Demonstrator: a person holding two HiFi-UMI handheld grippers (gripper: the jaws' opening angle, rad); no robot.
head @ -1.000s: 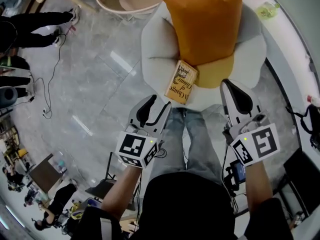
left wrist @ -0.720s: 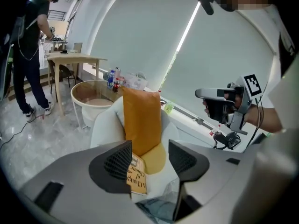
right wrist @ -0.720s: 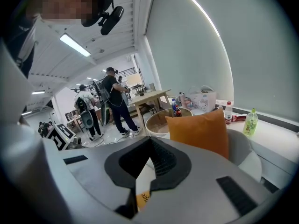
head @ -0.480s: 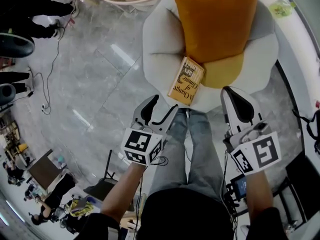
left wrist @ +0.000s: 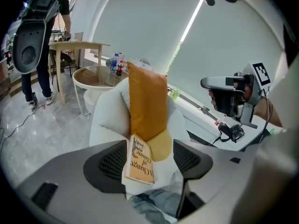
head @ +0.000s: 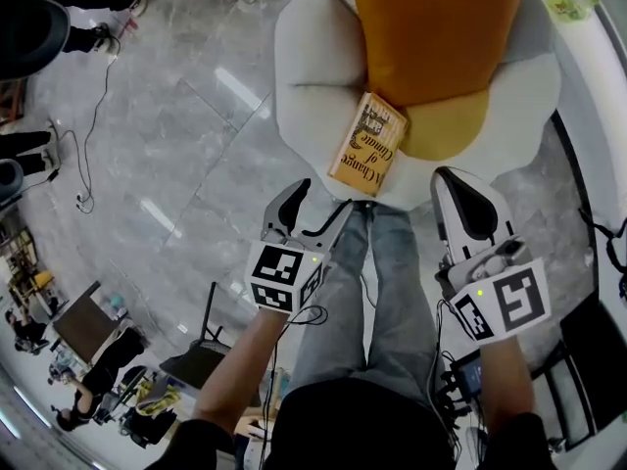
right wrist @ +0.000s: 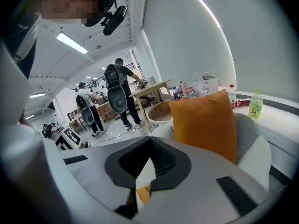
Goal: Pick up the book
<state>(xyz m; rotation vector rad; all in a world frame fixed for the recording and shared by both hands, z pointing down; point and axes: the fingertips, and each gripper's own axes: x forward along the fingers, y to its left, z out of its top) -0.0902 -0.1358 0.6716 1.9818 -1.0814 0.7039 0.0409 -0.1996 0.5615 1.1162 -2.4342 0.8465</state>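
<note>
The book [head: 367,145], tan with dark lettering, lies on the front edge of a white petal-shaped chair [head: 313,86], leaning on an orange pillow [head: 436,27]. My left gripper [head: 318,202] hovers just short of the book. Its jaws are opening and stand wide, with nothing touching the pads. In the left gripper view the book [left wrist: 139,160] shows between the jaws, farther off. My right gripper [head: 453,176] hangs to the right of the book, its jaws together. In the right gripper view the tips [right wrist: 149,141] meet, and a sliver of the book [right wrist: 144,193] shows below.
The wearer's jeans-clad legs [head: 377,262] stand against the chair's front. A round side table [left wrist: 91,76] and a wooden table [left wrist: 77,45] sit behind the chair. A white ledge with a green bottle [head: 571,3] runs along the right. Cables [head: 93,135] cross the grey floor, where people stand.
Both grippers have sunk toward the chair and the book looms larger. The left gripper's jaws have spread wider. The right jaws stay together.
</note>
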